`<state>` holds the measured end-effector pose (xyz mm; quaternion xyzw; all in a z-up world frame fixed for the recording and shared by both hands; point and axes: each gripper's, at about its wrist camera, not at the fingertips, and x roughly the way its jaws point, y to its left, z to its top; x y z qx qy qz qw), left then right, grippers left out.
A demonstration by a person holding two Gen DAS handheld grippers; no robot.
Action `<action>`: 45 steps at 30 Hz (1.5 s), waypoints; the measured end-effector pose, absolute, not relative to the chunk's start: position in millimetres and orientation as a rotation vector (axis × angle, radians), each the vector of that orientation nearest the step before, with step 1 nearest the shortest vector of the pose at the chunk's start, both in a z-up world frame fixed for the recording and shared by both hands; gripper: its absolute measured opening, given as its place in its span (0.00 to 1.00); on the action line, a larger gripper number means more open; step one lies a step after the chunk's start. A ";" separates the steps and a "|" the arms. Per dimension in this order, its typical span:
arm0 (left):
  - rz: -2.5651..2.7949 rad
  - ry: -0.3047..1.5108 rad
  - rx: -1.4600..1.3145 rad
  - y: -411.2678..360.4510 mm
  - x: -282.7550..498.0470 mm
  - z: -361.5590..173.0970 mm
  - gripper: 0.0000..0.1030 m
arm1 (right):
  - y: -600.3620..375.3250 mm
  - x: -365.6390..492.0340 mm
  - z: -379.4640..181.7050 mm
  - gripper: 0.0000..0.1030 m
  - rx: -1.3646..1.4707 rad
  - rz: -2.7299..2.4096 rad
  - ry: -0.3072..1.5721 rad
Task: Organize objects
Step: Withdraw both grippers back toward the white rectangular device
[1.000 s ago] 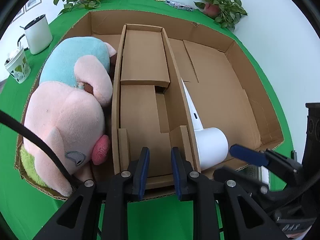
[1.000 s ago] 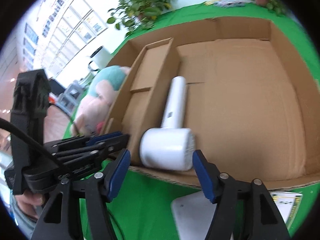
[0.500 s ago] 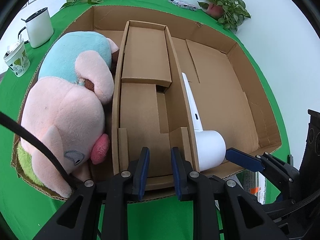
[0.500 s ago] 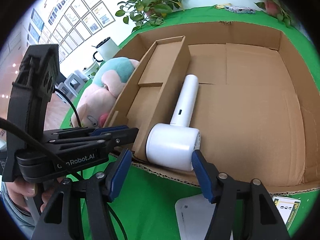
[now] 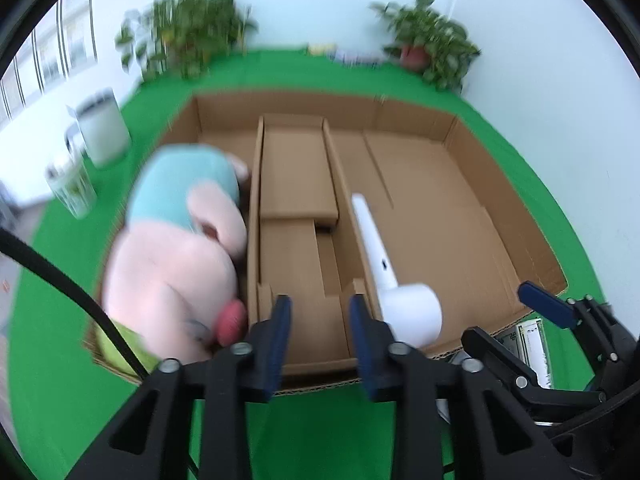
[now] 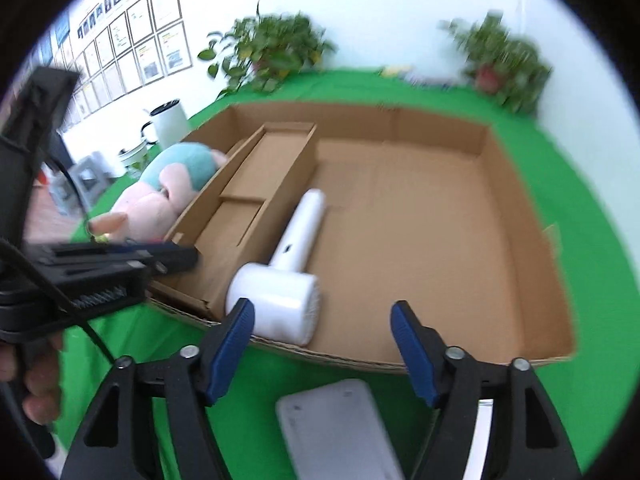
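A wide open cardboard box (image 5: 500, 216) (image 6: 516, 216) lies on a green cloth. A white hair dryer (image 5: 400, 292) (image 6: 284, 280) lies in its right compartment against a narrow cardboard divider tray (image 5: 296, 208) (image 6: 256, 184). A pink and teal plush pig (image 5: 176, 248) (image 6: 168, 184) fills the left compartment. My left gripper (image 5: 320, 340) hangs before the box's near edge, jaws slightly apart and empty. My right gripper (image 6: 322, 344) is open and empty, near the dryer head, above a white flat device (image 6: 340, 432).
A white kettle (image 5: 102, 128) (image 6: 168, 120) and a paper cup (image 5: 72, 188) stand left of the box. Potted plants (image 5: 428, 40) (image 6: 276, 48) line the back wall. A printed leaflet (image 5: 532, 340) lies by the box's near right corner.
Both grippers have pulled back and tilted up from the box, so more of the room shows. The white device under the right gripper is more in view. The dryer and plush stay put.
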<state>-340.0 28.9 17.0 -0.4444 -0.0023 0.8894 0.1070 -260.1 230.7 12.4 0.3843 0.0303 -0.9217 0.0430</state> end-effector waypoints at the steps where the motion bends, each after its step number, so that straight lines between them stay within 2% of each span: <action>1: 2.665 0.022 -1.260 29.6 -332.2 25.3 0.59 | 228.0 -252.1 16.6 0.72 1.125 -2.847 0.124; 2: 2.721 0.038 -1.207 29.6 -323.8 33.7 0.67 | 227.6 -248.2 19.9 0.72 1.091 -2.868 0.128; 3: 2.767 0.034 -1.154 28.3 -316.0 40.8 0.81 | 227.8 -243.2 23.5 0.72 1.048 -2.898 0.114; 4: 2.803 0.012 -1.084 26.0 -307.5 48.2 0.86 | 229.8 -238.6 26.7 0.72 1.017 -2.921 0.086; 7: 2.841 -0.027 -0.952 18.3 -288.5 62.9 0.87 | 237.6 -234.8 29.1 0.72 1.007 -2.938 0.002; 8: 2.851 -0.029 -0.928 16.4 -285.4 66.0 0.87 | 239.5 -234.2 28.2 0.69 1.014 -2.939 -0.013; 9: 2.864 -0.033 -0.895 13.9 -279.5 68.7 0.87 | 241.0 -233.9 26.6 0.50 1.022 -2.940 -0.020; 10: 2.873 -0.037 -0.872 11.1 -275.6 71.7 0.87 | 241.8 -233.6 24.8 0.35 1.037 -2.943 -0.020; 11: 2.885 -0.044 -0.847 9.2 -271.4 72.7 0.87 | 242.5 -235.1 22.2 0.10 1.056 -2.943 -0.017; 12: 2.893 -0.050 -0.835 5.5 -265.6 74.5 0.86 | 243.9 -233.7 20.7 0.08 1.063 -2.945 -0.017; 14: 2.899 -0.041 -0.825 3.2 -257.9 75.8 0.66 | 244.3 -230.5 17.8 0.08 1.056 -2.948 -0.020; 15: 2.884 -0.018 -0.839 4.2 -256.6 74.4 0.37 | 243.7 -229.0 17.3 0.08 1.054 -2.945 -0.006; 16: 2.861 -0.005 -0.862 4.7 -255.0 73.0 0.12 | 241.8 -226.8 17.4 0.09 1.045 -2.954 0.016; 17: 2.841 -0.005 -0.885 6.7 -254.6 70.9 0.09 | 239.7 -224.2 18.1 0.20 1.033 -2.970 0.048; 18: 2.835 -0.016 -0.895 8.5 -252.7 68.3 0.09 | 237.6 -221.7 18.5 0.47 1.019 -2.975 0.064; 20: 2.861 -0.007 -0.887 11.0 -248.5 65.8 0.14 | 236.5 -214.5 20.1 0.80 0.962 -2.973 0.050; 21: 2.880 0.011 -0.891 13.4 -247.4 64.9 0.36 | 236.8 -212.3 21.3 0.80 0.935 -2.977 0.043; 22: 2.905 0.030 -0.890 15.6 -245.4 64.2 0.76 | 236.9 -210.8 22.4 0.79 0.924 -2.978 0.043; 23: 2.933 0.035 -0.858 16.5 -242.1 65.0 0.91 | 237.2 -210.3 22.7 0.79 0.921 -2.973 0.041; 24: 2.982 0.029 -0.776 16.3 -234.7 67.7 0.98 | 237.6 -210.2 22.7 0.79 0.918 -2.968 0.035; 30: 2.994 0.050 -0.690 15.6 -225.2 75.5 0.97 | 239.3 -211.4 19.3 0.79 0.928 -2.965 0.005; 45: 2.969 0.062 -0.723 21.2 -224.7 64.1 0.97 | 237.5 -203.0 18.6 0.79 0.918 -2.963 0.036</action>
